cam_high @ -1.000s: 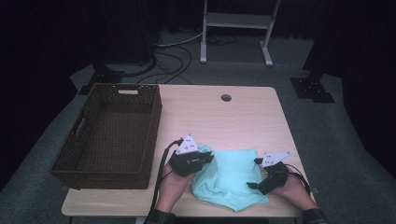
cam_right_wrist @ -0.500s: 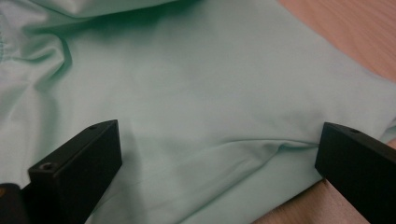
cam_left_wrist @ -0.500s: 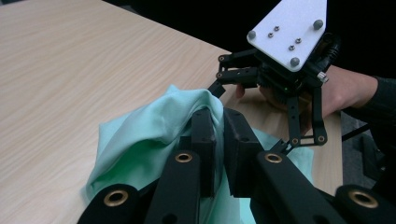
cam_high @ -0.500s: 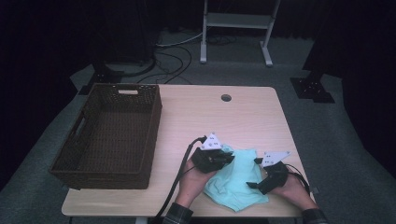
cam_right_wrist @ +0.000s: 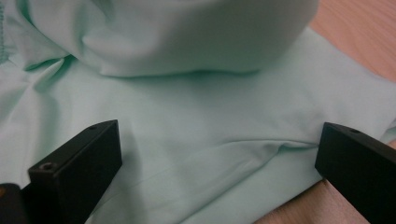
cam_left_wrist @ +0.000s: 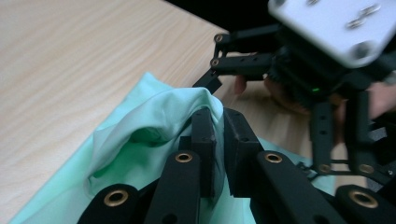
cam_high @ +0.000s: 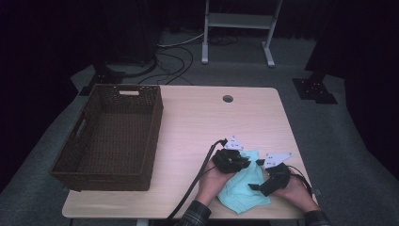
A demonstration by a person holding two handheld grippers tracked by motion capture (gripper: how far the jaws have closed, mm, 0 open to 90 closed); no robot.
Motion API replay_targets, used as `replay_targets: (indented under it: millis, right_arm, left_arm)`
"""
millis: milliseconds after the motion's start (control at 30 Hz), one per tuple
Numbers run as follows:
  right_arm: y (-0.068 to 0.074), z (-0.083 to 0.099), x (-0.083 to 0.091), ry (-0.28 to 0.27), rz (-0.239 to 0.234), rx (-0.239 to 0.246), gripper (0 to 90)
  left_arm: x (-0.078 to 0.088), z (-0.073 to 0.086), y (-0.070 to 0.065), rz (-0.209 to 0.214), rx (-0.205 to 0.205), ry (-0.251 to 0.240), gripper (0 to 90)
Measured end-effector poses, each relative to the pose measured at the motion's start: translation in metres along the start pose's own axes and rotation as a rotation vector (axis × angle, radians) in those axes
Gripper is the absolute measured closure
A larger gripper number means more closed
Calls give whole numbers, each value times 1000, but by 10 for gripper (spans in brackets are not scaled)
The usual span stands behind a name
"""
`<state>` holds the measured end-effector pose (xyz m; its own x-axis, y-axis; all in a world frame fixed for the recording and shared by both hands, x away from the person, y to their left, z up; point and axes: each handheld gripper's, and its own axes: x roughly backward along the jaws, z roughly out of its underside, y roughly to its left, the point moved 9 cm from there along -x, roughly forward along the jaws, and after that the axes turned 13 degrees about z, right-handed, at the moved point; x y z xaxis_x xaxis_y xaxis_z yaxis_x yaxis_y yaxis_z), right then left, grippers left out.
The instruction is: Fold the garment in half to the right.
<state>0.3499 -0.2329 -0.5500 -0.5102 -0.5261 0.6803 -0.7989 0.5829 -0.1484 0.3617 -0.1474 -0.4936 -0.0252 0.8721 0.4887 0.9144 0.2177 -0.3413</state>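
One mint-green cloth (cam_high: 242, 188) is lying on the single bench (cam_high: 197, 122), and one woven basket (cam_high: 110, 136) is sitting to the left of that cloth. Two grippers are working at the cloth: the left gripper (cam_high: 234, 162) and the right gripper (cam_high: 263, 184).

a wicker basket (cam_high: 110, 136) sits on the table (cam_high: 197, 122) well left of the tongs; a small hole (cam_high: 228, 99) lies beyond them, a metal stand (cam_high: 240, 21) farther off.

left claw (cam_high: 234, 161) on mint cloth (cam_high: 242, 188) | right claw (cam_high: 267, 181) beside (touching unclear)
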Motion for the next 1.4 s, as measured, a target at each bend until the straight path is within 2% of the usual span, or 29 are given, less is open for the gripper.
replay_targets:
  millis: [333, 400, 433, 533, 600, 733, 833, 967, 1167, 1267, 1400]
  right_arm:
    - [1, -1, 0, -2, -3, 2, 0]
    - [1, -1, -1, -3, -4, 4, 0]
    - [1, -1, -1, -2, -5, 3, 0]
    - [2, -1, -1, -1, -5, 2, 0]
    - [2, -1, -1, -2, -6, 3, 0]
    - [2, -1, -1, -2, -6, 2, 0]
    - [2, -1, -1, -3, -5, 2, 0]
    - [2, -1, -1, -1, -3, 2, 0]
    - [5, -5, -4, -3, -2, 4, 0]
    - [8, -9, -7, -2, -1, 4, 0]
    - [12, -15, -13, -1, 13, -5, 0]
  left_arm:
    - [-36, 14, 7, 23, 31, 68, 841]
    - [-42, 19, 9, 21, 36, 97, 841]
    - [-44, 20, 10, 23, 44, 87, 841]
    - [-43, 19, 10, 31, 49, 85, 827]
    - [-41, 18, 8, 34, 42, 89, 735]
    - [-27, 11, 1, 46, 35, 41, 599]
    - [-10, 2, -4, 46, 18, -3, 499]
    - [18, -7, 2, -7, -4, -41, 355]
    - [57, 1, 31, -138, 2, -47, 100]
    - [73, 9, 47, -201, 14, -42, 26]
    - [89, 23, 68, -279, 33, -26, 17]
